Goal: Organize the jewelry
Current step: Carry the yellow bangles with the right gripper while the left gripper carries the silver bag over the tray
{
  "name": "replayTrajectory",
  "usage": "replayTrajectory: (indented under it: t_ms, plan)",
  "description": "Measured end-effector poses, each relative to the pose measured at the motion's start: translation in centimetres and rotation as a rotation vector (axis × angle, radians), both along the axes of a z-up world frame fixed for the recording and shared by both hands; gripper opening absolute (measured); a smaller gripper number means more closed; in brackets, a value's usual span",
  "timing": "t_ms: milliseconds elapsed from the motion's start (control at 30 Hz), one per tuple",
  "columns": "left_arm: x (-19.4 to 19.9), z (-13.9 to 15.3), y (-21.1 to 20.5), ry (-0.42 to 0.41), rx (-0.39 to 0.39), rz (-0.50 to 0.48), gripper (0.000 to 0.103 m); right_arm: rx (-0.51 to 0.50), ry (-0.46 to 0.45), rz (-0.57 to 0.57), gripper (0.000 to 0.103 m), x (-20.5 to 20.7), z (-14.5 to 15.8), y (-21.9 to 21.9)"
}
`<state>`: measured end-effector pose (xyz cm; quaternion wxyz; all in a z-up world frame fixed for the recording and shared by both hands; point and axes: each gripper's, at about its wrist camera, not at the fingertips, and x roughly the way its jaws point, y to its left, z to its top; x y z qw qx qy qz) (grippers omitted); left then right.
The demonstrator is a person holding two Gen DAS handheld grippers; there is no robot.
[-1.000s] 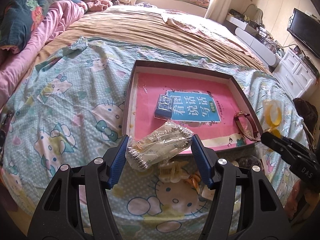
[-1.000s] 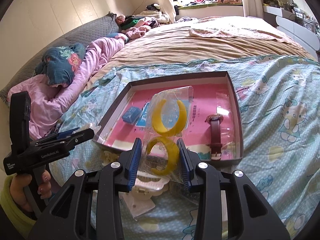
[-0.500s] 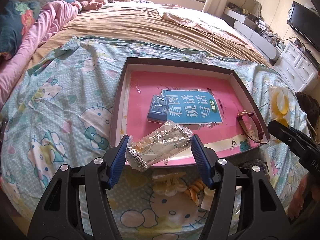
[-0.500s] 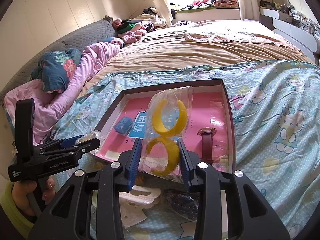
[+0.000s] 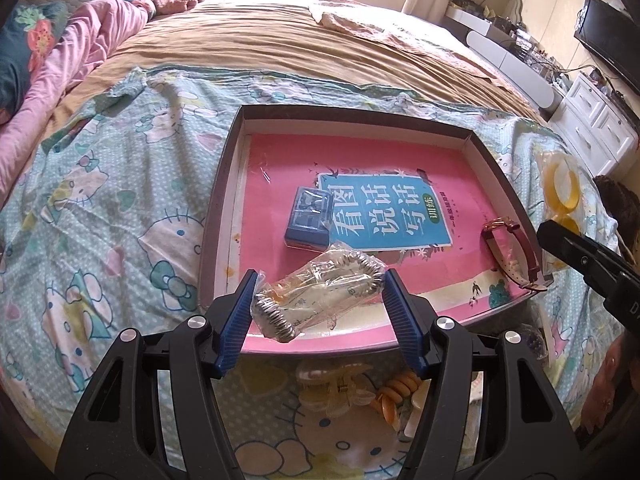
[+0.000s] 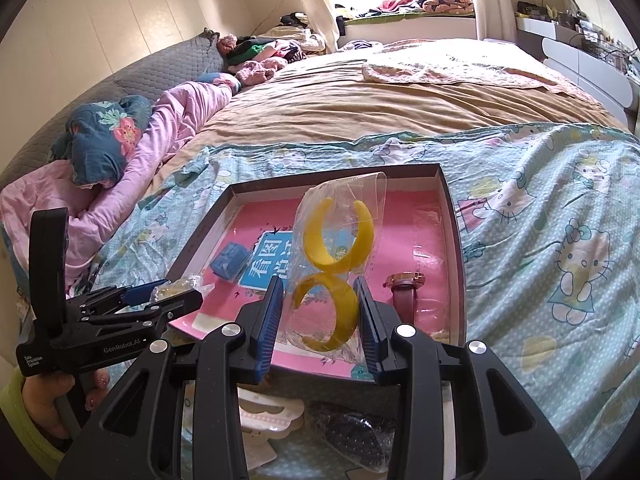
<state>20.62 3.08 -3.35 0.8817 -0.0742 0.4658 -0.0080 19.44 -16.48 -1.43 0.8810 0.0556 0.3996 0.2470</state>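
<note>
My left gripper [image 5: 318, 294] is shut on a clear bag with a silver bracelet [image 5: 320, 292], held over the near edge of the dark tray [image 5: 216, 216]. My right gripper [image 6: 320, 312] is shut on a clear bag with two yellow bangles [image 6: 334, 268], also above the tray's [image 6: 452, 216] near side. Inside the tray, a pink book [image 5: 360, 168] covers the floor; on it lie a small blue box [image 5: 308, 222] and a maroon watch [image 5: 516, 248]. The left gripper [image 6: 160, 300] shows at the left of the right wrist view, the right gripper [image 5: 588, 256] at the right of the left wrist view.
On the cartoon-cat bedspread [image 5: 100, 208] in front of the tray lie a clear hair claw [image 5: 340, 384], orange beads [image 5: 394, 396], a white card [image 6: 264, 412] and a dark pouch [image 6: 352, 428]. Pink bedding [image 6: 160, 128] lies far left, white drawers [image 5: 600, 128] at the right.
Both grippers, each still holding its bag, have moved forward toward the tray; the tray now looks closer and lower in both views.
</note>
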Motion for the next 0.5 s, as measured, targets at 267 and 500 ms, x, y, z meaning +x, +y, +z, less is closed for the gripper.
replayTrajectory:
  t_ms: [267, 500]
  plan:
    - [0.7, -0.5, 0.0, 0.014, 0.000, -0.009, 0.055, -0.018, 0.023, 0.001, 0.034, 1.3, -1.0, 0.6]
    - [1.0, -0.9, 0.1, 0.024, -0.001, -0.006, 0.058, -0.037, 0.044, 0.013, 0.034, 2.1, -2.1, 1.5]
